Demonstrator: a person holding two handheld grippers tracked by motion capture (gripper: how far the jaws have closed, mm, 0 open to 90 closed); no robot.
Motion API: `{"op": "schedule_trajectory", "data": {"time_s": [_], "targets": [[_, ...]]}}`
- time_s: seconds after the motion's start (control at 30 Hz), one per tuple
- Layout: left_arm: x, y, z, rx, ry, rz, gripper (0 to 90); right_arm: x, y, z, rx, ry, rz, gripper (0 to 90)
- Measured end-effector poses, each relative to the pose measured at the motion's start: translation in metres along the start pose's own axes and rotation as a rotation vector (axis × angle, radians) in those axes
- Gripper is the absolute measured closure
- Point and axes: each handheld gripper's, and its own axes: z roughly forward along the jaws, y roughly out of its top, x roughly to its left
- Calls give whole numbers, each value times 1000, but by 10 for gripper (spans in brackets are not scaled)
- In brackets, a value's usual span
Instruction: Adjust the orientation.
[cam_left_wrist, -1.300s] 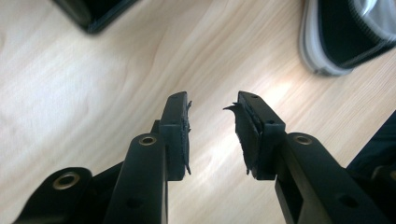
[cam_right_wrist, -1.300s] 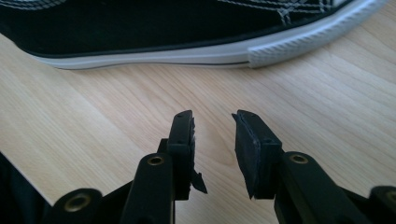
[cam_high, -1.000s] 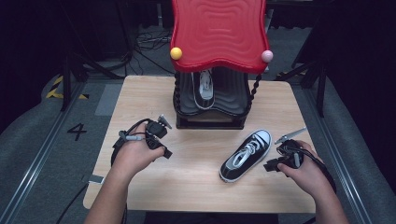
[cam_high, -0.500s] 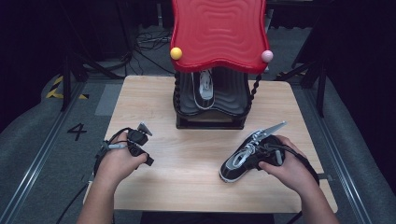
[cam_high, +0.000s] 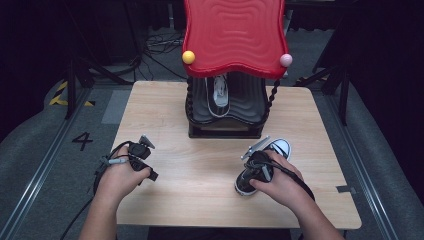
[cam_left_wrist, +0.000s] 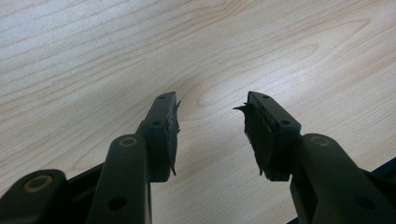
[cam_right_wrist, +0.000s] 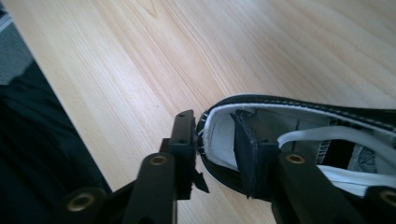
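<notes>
I've got my right claw (cam_right_wrist: 215, 149) closing astride the sneaker's (cam_right_wrist: 299, 140) soft heel collar, light canvas likely to flex, while my left claw (cam_left_wrist: 210, 135) hangs wide and empty.

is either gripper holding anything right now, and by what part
The right gripper straddles the heel collar of the black sneaker, one jaw inside, one outside; a firm clamp cannot be told. The left gripper holds nothing.

Sneaker (cam_high: 260, 170) before rack (cam_high: 225, 115) — on table (cam_high: 200, 165).
</notes>
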Motion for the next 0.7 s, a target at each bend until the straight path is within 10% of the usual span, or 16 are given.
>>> {"op": "schedule_trajectory", "data": {"time_s": [0.7], "targets": [[-22,35,7,-23,-16,97,531,1,-39,-35,106,22,15,807]]}}
